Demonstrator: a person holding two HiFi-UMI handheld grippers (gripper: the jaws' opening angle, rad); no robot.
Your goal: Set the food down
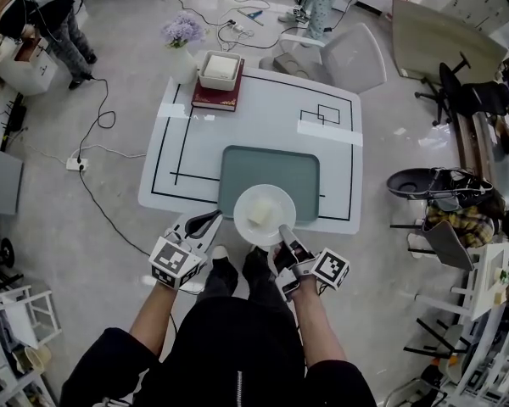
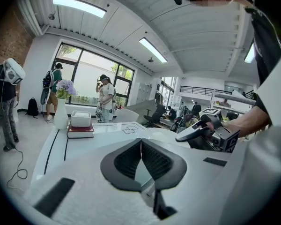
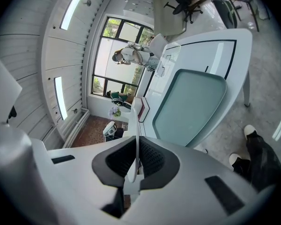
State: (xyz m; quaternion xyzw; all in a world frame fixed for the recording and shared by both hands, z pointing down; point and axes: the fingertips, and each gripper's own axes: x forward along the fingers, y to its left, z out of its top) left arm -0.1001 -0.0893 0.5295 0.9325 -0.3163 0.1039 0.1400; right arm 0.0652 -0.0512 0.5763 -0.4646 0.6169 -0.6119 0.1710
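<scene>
as the head view has it, your right gripper point(image 1: 283, 230) pinches the near rim of the white plate point(image 1: 248, 234), which carries the food point(image 1: 260, 214), a pale block, over the near edge of the grey-green tray point(image 1: 237, 164) on the table point(image 1: 263, 108); whether the plate touches the tray yet i cannot tell. holding it by the rim leaves the food untouched and the plate level, i judge. your left gripper point(image 1: 210, 220) hangs off the table's near corner, out of the way. in the left gripper view its jaws meet tip to tip with nothing between them. in the right gripper view the jaws are clamped on the plate's thin rim, seen edge-on, with the tray ahead (a sensible landing spot). no writing is legible: the marker cubes point(image 1: 171, 261) bear only square patterns, and the red book point(image 1: 216, 100) shows no readable title.
</scene>
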